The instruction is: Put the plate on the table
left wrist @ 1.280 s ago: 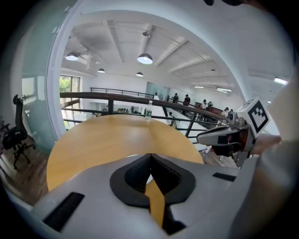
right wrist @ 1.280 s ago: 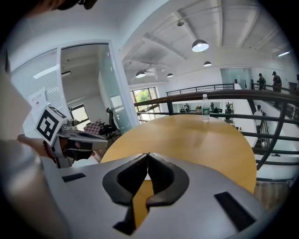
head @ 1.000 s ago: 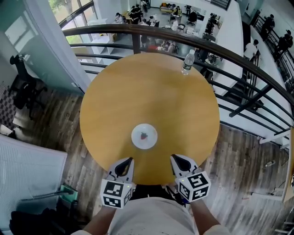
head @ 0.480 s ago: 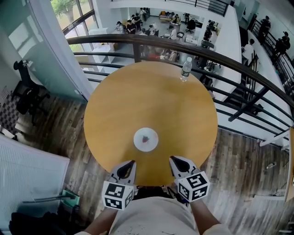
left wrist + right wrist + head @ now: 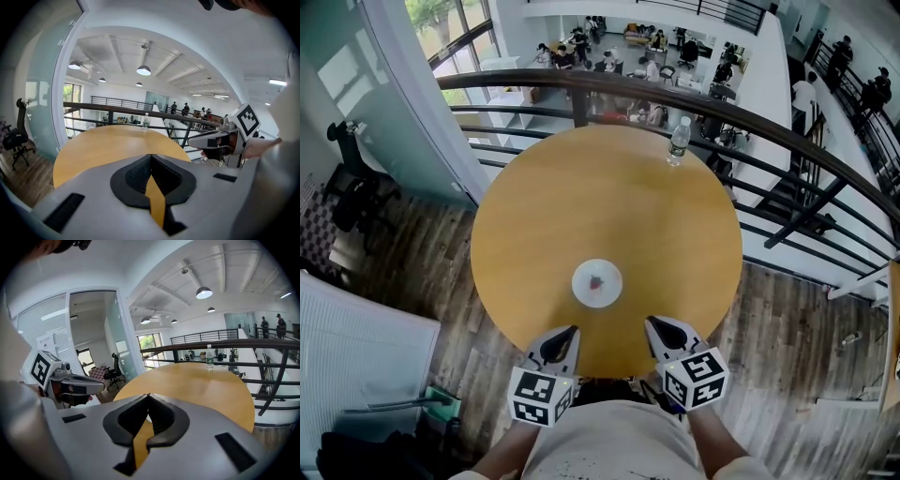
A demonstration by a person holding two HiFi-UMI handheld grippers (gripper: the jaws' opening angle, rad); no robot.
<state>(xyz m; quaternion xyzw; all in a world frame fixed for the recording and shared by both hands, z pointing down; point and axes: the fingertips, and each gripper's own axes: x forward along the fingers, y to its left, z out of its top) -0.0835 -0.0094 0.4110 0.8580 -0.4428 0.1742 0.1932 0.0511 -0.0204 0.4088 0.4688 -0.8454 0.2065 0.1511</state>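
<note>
A small white plate (image 5: 597, 282) with a red mark at its centre lies flat on the round wooden table (image 5: 609, 206), toward the near side. Both grippers hover at the table's near edge, short of the plate and apart from it. My left gripper (image 5: 565, 334) is shut with nothing in it, its tips meeting in the left gripper view (image 5: 150, 155). My right gripper (image 5: 652, 324) is likewise shut and empty (image 5: 149, 395). Each gripper shows in the other's view: the right gripper (image 5: 206, 139) and the left gripper (image 5: 93, 384).
A clear water bottle (image 5: 678, 141) stands upright at the table's far edge. A dark metal railing (image 5: 787, 122) curves round the far side, with a lower floor beyond. An office chair (image 5: 347, 187) stands at the left on the wood floor.
The head view has shifted a little, so the table sits slightly lower in the picture. The plate and both grippers have kept their places.
</note>
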